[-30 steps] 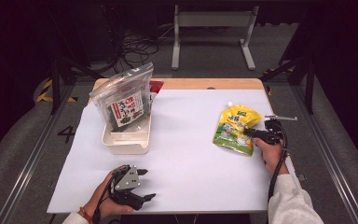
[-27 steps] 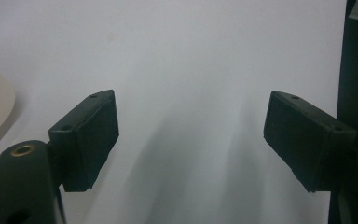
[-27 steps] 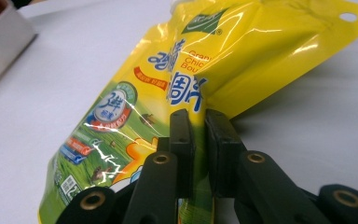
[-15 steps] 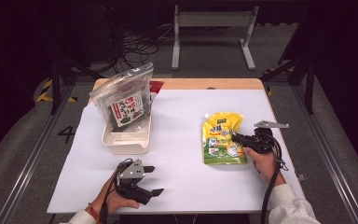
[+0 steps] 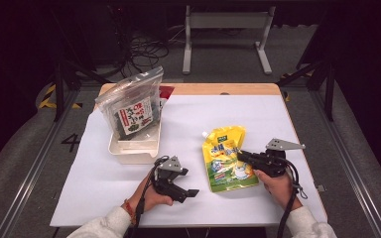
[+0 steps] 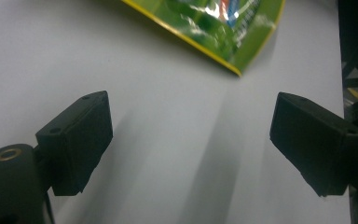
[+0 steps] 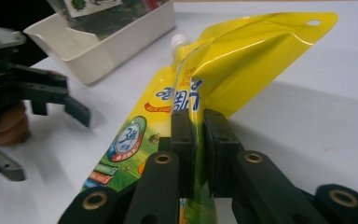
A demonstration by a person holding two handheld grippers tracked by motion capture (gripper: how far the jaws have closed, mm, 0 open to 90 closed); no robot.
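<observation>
A yellow and green spouted pouch point(image 5: 226, 158) lies on the white table point(image 5: 258, 111), right of the middle. My right gripper point(image 5: 242, 155) is shut on the pouch's right edge; the right gripper view shows its two jaws pinching the pouch point(image 7: 223, 70) and lifting that edge. My left gripper point(image 5: 188, 193) is open near the front of the table, left of the pouch. In the left gripper view its jaws stand wide apart above bare table, with a corner of the pouch point(image 6: 223, 32) ahead. The left gripper point(image 7: 51, 100) also appears at the left of the right gripper view.
A white tray point(image 5: 131, 151) stands at the table's left and holds an upright clear bag of dark seaweed point(image 5: 134, 109). The tray point(image 7: 112, 42) also lies beyond the pouch in the right gripper view. Cables and a metal stand occupy the floor behind the table.
My right gripper has dragged the pouch leftward and toward the front of the table. My left gripper has moved right, closer to the pouch.
</observation>
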